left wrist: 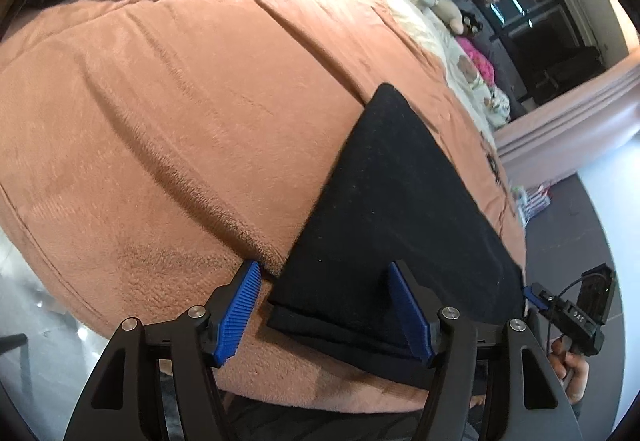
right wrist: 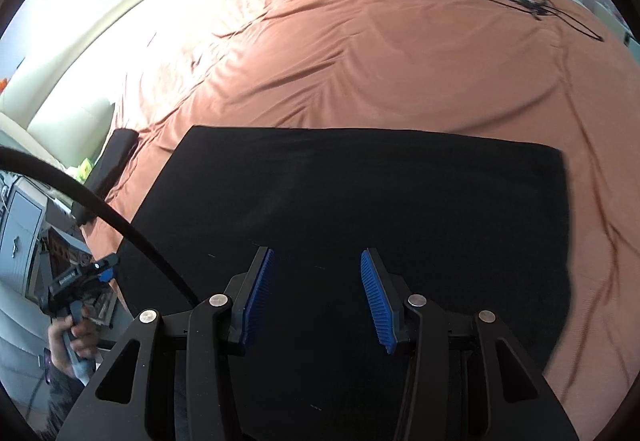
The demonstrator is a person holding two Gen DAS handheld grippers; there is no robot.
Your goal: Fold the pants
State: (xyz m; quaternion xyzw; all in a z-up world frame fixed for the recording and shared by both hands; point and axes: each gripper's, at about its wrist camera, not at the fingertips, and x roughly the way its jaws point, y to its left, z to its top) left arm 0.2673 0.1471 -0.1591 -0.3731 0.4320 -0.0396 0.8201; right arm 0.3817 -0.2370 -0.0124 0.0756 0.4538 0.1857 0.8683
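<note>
- Left gripper (left wrist: 326, 311) open, nothing pinched — pants (left wrist: 392, 225) corner lying between the pads.
- Right gripper (right wrist: 318, 293) part open, empty, over the near edge of the pants.
- Folded black slab flat on the blanket (right wrist: 380, 53), long axis crosswise in the right view.
- Left hand nearer a corner.

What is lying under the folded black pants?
The pants lie flat on a brown blanket that covers the bed. The blanket shows all around them. Whatever is directly beneath the pants is covered and cannot be seen.
</note>
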